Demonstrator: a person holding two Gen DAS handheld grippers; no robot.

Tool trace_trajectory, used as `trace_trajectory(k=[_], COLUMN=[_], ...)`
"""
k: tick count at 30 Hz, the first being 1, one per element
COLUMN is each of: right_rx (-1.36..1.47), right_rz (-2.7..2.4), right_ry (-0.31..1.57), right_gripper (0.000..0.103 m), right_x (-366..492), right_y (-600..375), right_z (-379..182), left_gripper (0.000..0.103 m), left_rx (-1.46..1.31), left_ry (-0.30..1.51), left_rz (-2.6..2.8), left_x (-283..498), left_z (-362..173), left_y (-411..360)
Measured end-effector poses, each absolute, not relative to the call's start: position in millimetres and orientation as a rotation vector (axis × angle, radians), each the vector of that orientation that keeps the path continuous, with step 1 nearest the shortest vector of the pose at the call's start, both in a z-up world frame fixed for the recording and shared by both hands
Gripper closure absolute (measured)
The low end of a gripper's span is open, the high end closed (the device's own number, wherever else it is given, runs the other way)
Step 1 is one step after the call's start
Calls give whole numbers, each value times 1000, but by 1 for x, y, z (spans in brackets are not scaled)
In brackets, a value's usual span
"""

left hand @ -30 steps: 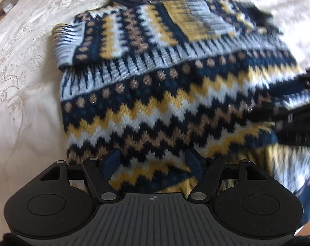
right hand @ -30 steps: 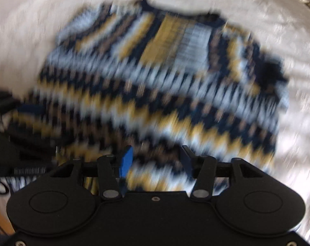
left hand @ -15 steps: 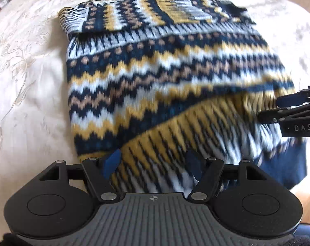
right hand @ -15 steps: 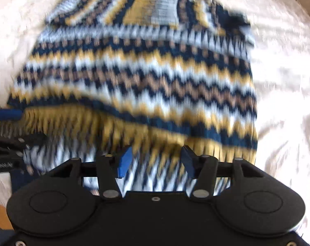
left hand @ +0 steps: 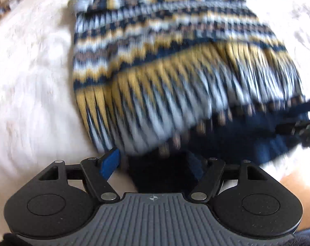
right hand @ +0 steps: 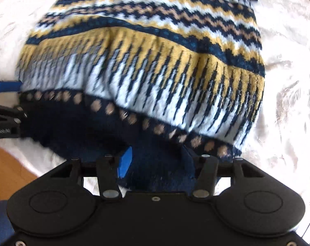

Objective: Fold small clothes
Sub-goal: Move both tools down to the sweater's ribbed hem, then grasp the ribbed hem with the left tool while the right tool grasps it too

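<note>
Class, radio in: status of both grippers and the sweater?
Left gripper, right gripper: both open over navy hem. Patterned sweater flat on white bedspread, unfolded. Nothing obstructing.

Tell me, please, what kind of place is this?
Probably a bedroom at home. The sweater lies on a white, patterned bedspread that looks soft, and a strip of wooden floor shows beside it.

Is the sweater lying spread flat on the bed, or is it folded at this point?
Partly folded. The sweater has its sleeves tucked in, and the navy hem bulges off the white bedcover, not yet doubled over.
</note>
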State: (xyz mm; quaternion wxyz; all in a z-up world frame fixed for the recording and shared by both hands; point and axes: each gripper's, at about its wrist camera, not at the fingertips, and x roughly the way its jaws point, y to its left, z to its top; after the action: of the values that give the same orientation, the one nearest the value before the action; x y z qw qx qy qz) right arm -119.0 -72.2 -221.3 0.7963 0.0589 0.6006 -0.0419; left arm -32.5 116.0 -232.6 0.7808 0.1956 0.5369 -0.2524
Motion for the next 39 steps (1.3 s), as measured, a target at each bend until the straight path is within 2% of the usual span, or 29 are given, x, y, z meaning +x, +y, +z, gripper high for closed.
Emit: trace_trajectory(k=[2,6,11,21,26,30,31,32,33,34,35,36,39], right_rx=[125,241,322,441,472,461,464,485,520,555,583,612,617], right_rz=[-103,-182,-247,-207,-145,-117,-113,-103,-94,-89,-93,-94,-68], right_ry=[1248,1172,1147,1165,1116,1093,1097,1107,1119,1130,1134,1131,1091], right_gripper=[43,42,34,33,31,27,27,29,39,65,87,90,91], right_x=[-132,-151,-159,-167,-169,-167,-167,-168,-169,-167,-167,-169,-175], right_y=[-73,-96,-131,-159,-158,-152,-152,-153,-155,-157,-160,-162,-162], right_z=[-217,-206,-210,-234,-238,-242,-242,-242,-242,-242,-241,-239,-222], left_gripper=[33,33,34,33,24,23,27,41,53,83,94,94,95], left_rx=[360,186,17,28,12,21,14,6,-5,-31,-65,-91,-63], left_ry=[1220,1184,1114,1139,1118,1116,1115,1114,1112,1114,1125,1125,1072], left_rz=[-528,-471,-403,-478,-476,-471,-462,-452,-443,-449,-466,-467,-484], left_x=[-38,-40,-23,-20,-26,-27,-27,-28,-28,-29,-29,-30,-38], left_z=[-237,-225,-217,-248,-252,-252,-252,-251,-250,-248,-247,-244,-225], left_y=[128,152,168,154,154,151,152,152,154,157,161,164,165])
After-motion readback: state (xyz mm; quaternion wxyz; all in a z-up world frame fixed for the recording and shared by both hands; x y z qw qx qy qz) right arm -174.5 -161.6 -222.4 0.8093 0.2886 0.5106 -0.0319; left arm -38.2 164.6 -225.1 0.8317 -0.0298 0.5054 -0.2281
